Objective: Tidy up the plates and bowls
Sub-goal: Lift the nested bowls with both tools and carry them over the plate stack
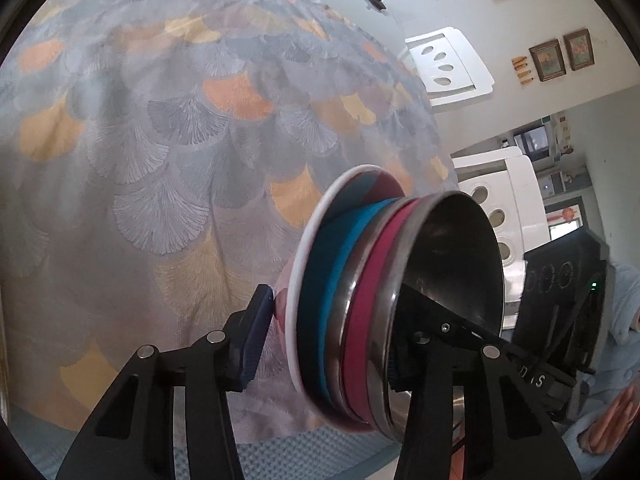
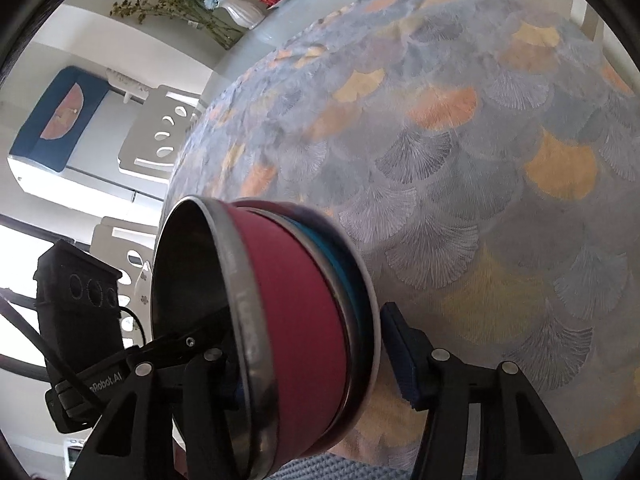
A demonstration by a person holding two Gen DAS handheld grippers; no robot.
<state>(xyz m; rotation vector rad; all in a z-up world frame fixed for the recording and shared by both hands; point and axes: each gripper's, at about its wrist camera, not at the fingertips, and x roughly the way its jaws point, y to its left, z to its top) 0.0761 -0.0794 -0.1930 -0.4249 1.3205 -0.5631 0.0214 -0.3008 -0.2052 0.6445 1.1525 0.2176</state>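
A nested stack of dishes (image 1: 360, 300), with a steel-rimmed magenta bowl (image 2: 296, 320) on a teal one and a white-rimmed plate, hangs tilted above the leaf-patterned counter (image 1: 160, 140). The left gripper (image 1: 332, 332) and right gripper (image 2: 316, 344) each straddle its edge from opposite sides; whether their part-open jaws press on it I cannot tell.

Nested stack: steel bowl with magenta wall (image 1: 452, 276) (image 2: 280, 320) uppermost, teal bowl (image 1: 340, 280) (image 2: 340, 268) beneath, white-rimmed plate (image 1: 304, 264) (image 2: 374, 320) at the base. Stack sits over the fan-patterned tablecloth (image 1: 160, 160) (image 2: 460, 160).
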